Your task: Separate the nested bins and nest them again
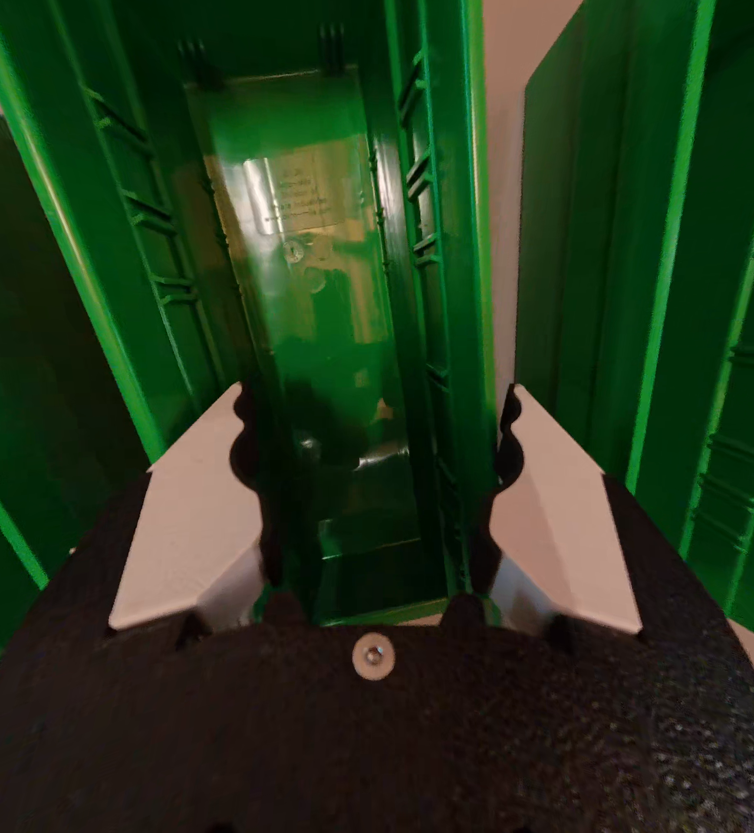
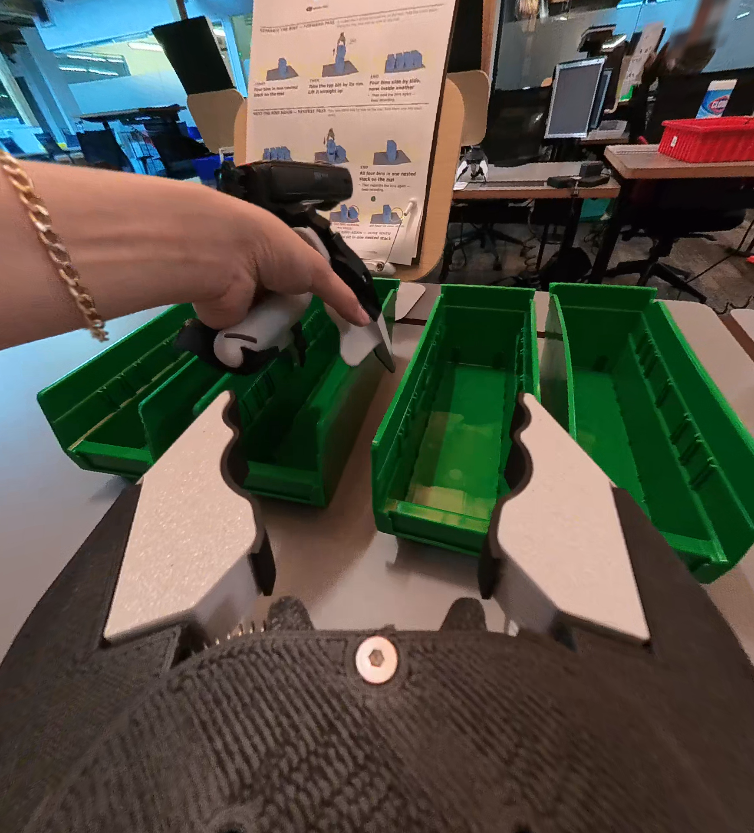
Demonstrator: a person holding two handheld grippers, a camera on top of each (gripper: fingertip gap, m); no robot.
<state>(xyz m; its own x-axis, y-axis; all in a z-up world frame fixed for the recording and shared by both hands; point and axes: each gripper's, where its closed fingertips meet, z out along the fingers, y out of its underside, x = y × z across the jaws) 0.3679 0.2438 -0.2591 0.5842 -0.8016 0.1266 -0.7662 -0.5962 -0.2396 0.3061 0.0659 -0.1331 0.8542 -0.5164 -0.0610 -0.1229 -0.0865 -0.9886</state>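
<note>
We see four green bins in a row across the middle of the right wrist frame, all separated on the grey surface point(image 2: 14, 450). Our left hand-held gripper point(image 1: 372, 487) straddles the second bin point(image 1: 303, 270), fingers spread wide around its right wall but not clamped — lining up, we judge, to grip and lift it for re-nesting. Our right hand-held gripper point(image 2: 375, 491) hangs released above the third bin point(image 2: 451, 432), waiting.

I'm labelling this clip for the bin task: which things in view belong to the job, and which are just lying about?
Belong to the job:
- four long green plastic bins side by side
- left hand-held gripper, over the second bin from the left
- right hand-held gripper
- grey table

Just lying about:
- white instruction poster
- red plastic basket
- grey computer monitor
</note>
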